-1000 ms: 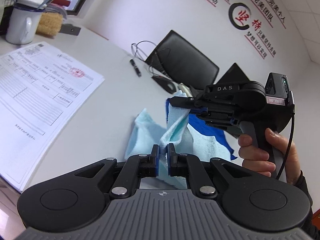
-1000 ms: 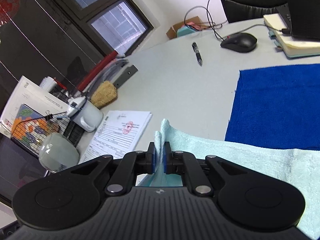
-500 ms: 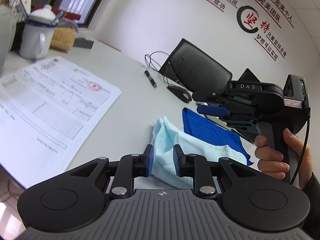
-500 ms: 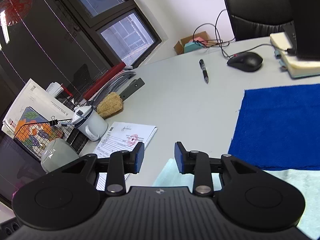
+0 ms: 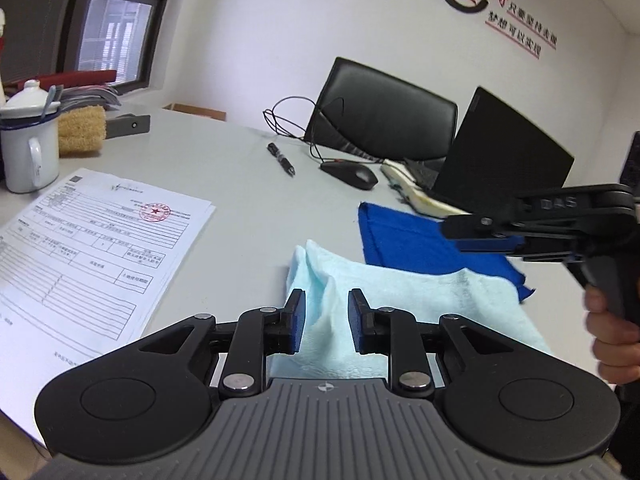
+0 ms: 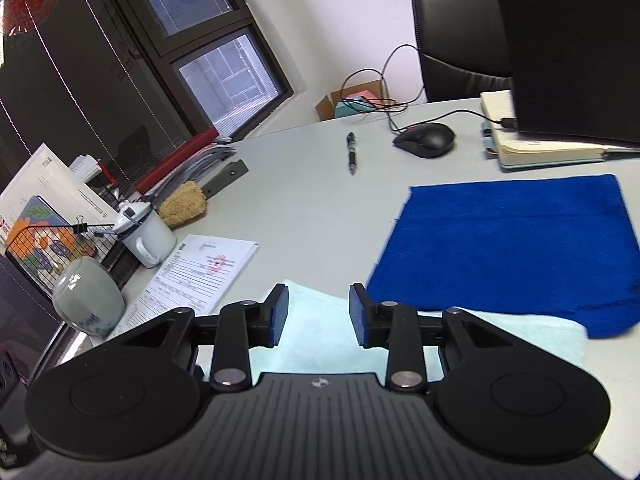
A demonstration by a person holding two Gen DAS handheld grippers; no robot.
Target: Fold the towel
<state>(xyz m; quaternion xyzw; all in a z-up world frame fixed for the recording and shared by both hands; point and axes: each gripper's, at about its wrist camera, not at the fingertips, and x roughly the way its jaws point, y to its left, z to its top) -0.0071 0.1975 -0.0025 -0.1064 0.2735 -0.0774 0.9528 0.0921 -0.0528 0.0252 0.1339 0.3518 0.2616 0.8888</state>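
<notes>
Pale aqua terry cloth, the light blue towel (image 5: 400,300), lies folded on the grey desk (image 5: 224,184), with one end bunched into soft upright creases near the printed forms (image 5: 92,256). Its far edge overlaps the near edge of a dark blue towel (image 6: 512,240), which lies flat toward the laptop (image 5: 500,164). From the left wrist view, the left gripper (image 5: 326,322) is spread wide, its blue-padded fingers to either side of the creased end with nothing clamped between them. From the right wrist view, the right gripper (image 6: 318,316) is likewise parted and empty, poised above the light towel's corner; whether it touches the cloth cannot be told. In the left view that same right gripper reaches in from the right edge above the dark blue towel, held by a hand (image 5: 612,336) on its handle. Farther back on the desk lie a pen (image 6: 351,153), a black mouse (image 6: 426,140) with its cable, and a notebook (image 6: 548,148) under the laptop. At the left stand a white enamel mug (image 5: 26,152), a loofah-like brush (image 5: 82,130) just beside it, and a pale green jar (image 6: 88,300).
</notes>
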